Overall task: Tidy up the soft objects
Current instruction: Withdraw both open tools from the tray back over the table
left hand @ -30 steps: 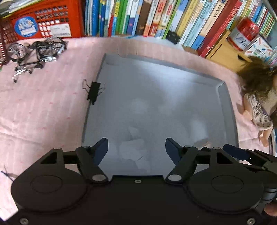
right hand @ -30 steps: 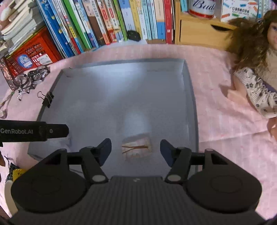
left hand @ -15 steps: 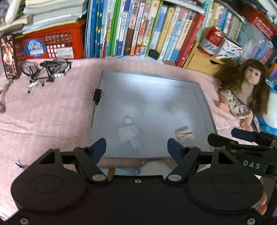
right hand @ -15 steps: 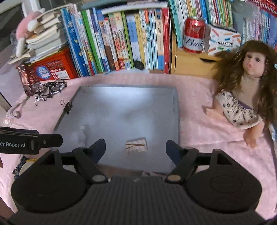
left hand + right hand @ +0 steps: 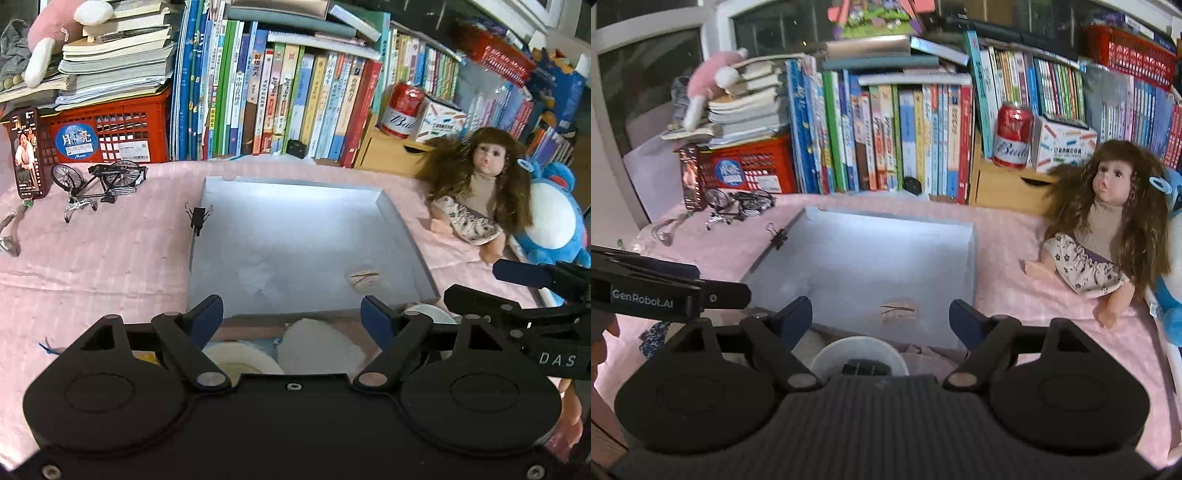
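A grey shallow tray (image 5: 295, 206) (image 5: 871, 229) lies on the pink cloth. A long-haired doll (image 5: 476, 192) (image 5: 1108, 229) sits to its right, with a blue plush toy (image 5: 554, 221) (image 5: 1172, 295) beside her. A pink plush toy (image 5: 55, 33) (image 5: 709, 81) lies on stacked books at the back left. My left gripper (image 5: 293, 314) is open and empty, over the tray's near edge. My right gripper (image 5: 881, 314) is open and empty, also at the near edge. Each gripper shows in the other's view, the right (image 5: 517, 306) and the left (image 5: 665, 291).
A small tan patch (image 5: 364, 277) (image 5: 899, 310) lies on the tray. A binder clip (image 5: 197, 219) grips its left rim. A toy bicycle (image 5: 99, 181), red crate (image 5: 107, 136), book row (image 5: 277, 96), beer can (image 5: 402, 110) and wooden drawer (image 5: 388, 155) line the back. White bowls (image 5: 317, 347) (image 5: 858, 354) sit below.
Both grippers have pulled back and risen from close over the tray. The view has widened to take in the doll, the plush toys and the bowls near the tray's front edge.
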